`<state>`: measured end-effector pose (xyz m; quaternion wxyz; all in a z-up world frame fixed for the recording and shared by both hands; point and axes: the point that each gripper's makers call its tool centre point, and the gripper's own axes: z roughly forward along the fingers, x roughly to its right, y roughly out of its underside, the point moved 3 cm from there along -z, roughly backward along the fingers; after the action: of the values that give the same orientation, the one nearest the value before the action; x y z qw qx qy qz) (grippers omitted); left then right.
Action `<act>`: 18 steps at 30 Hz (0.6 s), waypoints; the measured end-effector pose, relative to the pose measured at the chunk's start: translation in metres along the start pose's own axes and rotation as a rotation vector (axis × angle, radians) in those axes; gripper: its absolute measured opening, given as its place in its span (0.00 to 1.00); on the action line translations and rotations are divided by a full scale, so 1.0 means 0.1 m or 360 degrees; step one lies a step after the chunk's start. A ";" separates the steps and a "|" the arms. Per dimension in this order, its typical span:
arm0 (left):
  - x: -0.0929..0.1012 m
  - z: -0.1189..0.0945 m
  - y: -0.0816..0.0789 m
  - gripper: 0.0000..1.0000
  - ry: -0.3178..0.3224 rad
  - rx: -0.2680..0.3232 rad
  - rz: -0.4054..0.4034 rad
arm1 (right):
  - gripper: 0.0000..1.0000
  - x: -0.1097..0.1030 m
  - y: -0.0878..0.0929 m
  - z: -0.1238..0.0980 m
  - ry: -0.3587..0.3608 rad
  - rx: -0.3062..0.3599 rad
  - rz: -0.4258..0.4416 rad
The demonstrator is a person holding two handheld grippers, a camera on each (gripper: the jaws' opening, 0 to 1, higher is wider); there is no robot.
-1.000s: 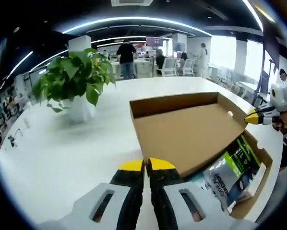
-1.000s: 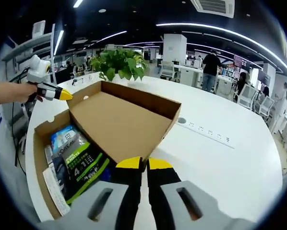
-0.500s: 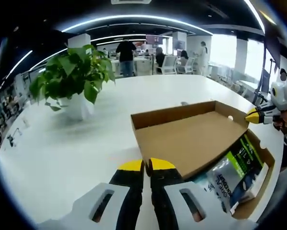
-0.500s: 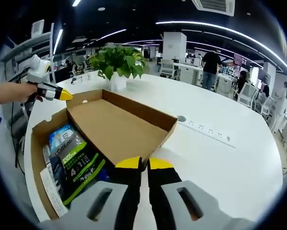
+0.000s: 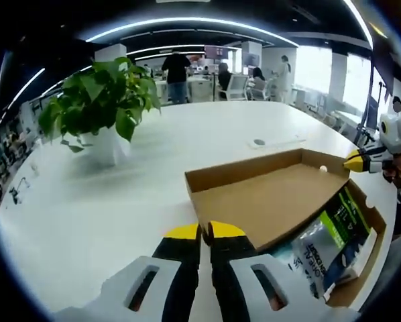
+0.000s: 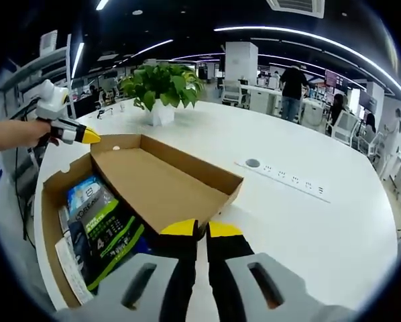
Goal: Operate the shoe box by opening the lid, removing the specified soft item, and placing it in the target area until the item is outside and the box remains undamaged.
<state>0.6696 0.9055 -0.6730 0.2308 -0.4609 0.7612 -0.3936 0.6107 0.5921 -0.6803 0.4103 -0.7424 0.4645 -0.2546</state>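
Pouches (image 6: pixel 103 225) of glossy plastic, one green and black, one blue and silver, are seen lying packed in the open box (image 6: pixel 53 194), beside the hinge of the lid (image 6: pixel 157 184). The same packs (image 5: pixel 328 245) are seen in the left gripper view, tucked under the lid's (image 5: pixel 267 201) near edge. They are judged to be light, soft and slippery, with a film skin that would crease or slide under a hard pinch. A hold is best taken on a flat sealed edge or a corner of the top pouch, not across its bulging middle, and the lift should be kept straight up so that the box walls are not dragged.

The cardboard is thin and stiff and is judged likely to tear or crumple if levered. The lid is held swung back past the box, nearly level over the desk (image 6: pixel 308 221).

The left tongs (image 5: pixel 205 231) are seen clenched, tips together at the lid's near edge; whether cardboard is pinched between them cannot be told. The right tongs (image 6: pixel 202 229) are likewise closed at the lid's edge, and a grip on it cannot be confirmed.

Beyond the lid a potted plant (image 6: pixel 161 84) stands on the desk, well apart from the box, and a socket strip (image 6: pixel 288 181) lies to the lid's far side.
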 end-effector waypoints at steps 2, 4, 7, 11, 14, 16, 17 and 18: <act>0.00 0.01 0.00 0.01 0.0002 -0.0002 -0.0004 | 0.03 0.00 0.00 0.01 -0.0001 -0.0003 0.0000; 0.00 0.01 0.01 0.01 0.0004 -0.0003 -0.0011 | 0.03 0.00 0.00 0.01 -0.0001 -0.0002 0.0002; 0.01 0.01 0.01 0.01 0.0006 -0.0002 -0.0026 | 0.03 0.01 0.01 0.02 0.0000 -0.0003 0.0012; 0.01 0.01 0.01 0.02 0.0013 0.0003 -0.0030 | 0.03 0.01 0.01 0.02 -0.0002 -0.0007 0.0010; 0.02 -0.01 0.01 0.02 0.0017 0.0010 -0.0036 | 0.03 0.00 0.00 0.01 -0.0002 -0.0013 0.0005; 0.01 0.00 0.01 0.02 0.0016 0.0011 -0.0036 | 0.04 0.00 0.00 0.00 0.0000 -0.0019 -0.0002; 0.01 0.00 0.01 0.02 0.0016 0.0009 -0.0031 | 0.04 0.00 0.00 0.00 0.0001 -0.0021 -0.0003; 0.02 0.00 0.01 0.02 0.0014 0.0006 -0.0021 | 0.05 0.00 0.00 0.00 -0.0002 -0.0025 -0.0004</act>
<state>0.6683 0.9042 -0.6736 0.2257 -0.4636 0.7584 -0.3987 0.6107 0.5926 -0.6801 0.4043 -0.7463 0.4653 -0.2511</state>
